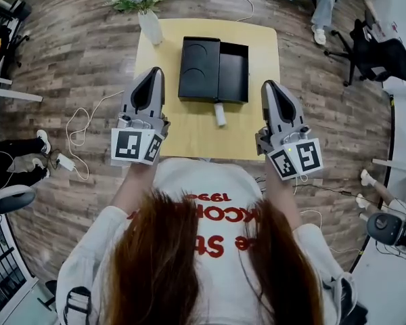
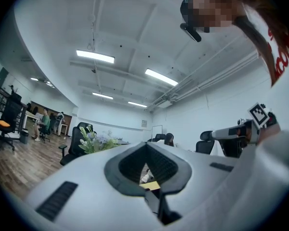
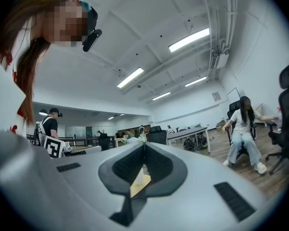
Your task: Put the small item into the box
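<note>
A small white cylinder [image 1: 220, 114] lies on the yellow table [image 1: 189, 131], just in front of the open black box [image 1: 233, 73]. The box's lid [image 1: 199, 68] lies flat beside it on the left. My left gripper [image 1: 155, 72] hovers over the table's left edge, left of the box, with its jaws together and nothing between them. My right gripper [image 1: 268, 85] hangs over the table's right edge, also shut and empty. In the left gripper view a sliver of the white item [image 2: 147, 175] and the table shows through the gap behind the closed tips [image 2: 147, 144].
A white vase of flowers [image 1: 149, 24] stands at the table's far left corner. Cables and a power adapter [image 1: 66, 161] lie on the wooden floor at left. Seated people and office chairs [image 1: 372, 49] are at the far right.
</note>
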The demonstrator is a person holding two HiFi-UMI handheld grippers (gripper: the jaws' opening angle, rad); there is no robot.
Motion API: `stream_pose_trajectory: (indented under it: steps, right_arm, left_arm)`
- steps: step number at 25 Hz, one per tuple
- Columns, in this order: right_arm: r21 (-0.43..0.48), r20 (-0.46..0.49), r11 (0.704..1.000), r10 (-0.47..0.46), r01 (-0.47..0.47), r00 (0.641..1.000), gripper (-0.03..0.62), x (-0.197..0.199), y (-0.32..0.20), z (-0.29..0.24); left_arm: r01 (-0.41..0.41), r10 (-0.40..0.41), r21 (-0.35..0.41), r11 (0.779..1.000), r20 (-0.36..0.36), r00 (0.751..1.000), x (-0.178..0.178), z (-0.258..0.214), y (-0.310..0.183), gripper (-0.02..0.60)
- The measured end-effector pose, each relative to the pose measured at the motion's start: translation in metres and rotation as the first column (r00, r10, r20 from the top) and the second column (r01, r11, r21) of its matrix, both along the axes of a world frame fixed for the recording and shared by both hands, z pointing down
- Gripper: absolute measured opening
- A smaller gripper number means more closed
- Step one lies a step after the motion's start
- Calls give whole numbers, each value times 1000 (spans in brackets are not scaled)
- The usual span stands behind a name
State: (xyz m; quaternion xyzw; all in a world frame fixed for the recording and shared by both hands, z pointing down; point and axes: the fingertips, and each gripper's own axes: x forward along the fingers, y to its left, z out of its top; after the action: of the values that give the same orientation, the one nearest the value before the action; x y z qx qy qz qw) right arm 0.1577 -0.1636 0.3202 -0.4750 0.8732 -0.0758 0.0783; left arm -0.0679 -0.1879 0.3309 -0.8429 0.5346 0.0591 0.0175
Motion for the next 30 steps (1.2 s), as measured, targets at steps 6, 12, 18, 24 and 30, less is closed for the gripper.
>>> stream_pose_trajectory:
  steps: [6,12,18,24,30]
  right_arm:
    - [-58,-26,998,19,-20,999,6,-9,-9,14]
    - [-205,-96,978,25,-44,995,8,-26,-13,63]
    - [-429,-209,900,-22,-72,978,50,-44,2,168]
    - [-641,-252,763,-103,-86,962,159,-63,29,274]
    - [-682,-397,709,-156,-178,904,248,-68,39,328]
  left_arm:
    - [-43,44,-28,999,17,999,4,13,-12,6]
    - [-92,95,-95,991,24,995,8,39,-24,6]
    - [-118,125,-177,977,32,992,6,71,-21,6]
    - [-115,130,-243,963,47,990,-4,92,-18,6]
    - [-112,132,-282,953,55,990,-11,109,-12,6]
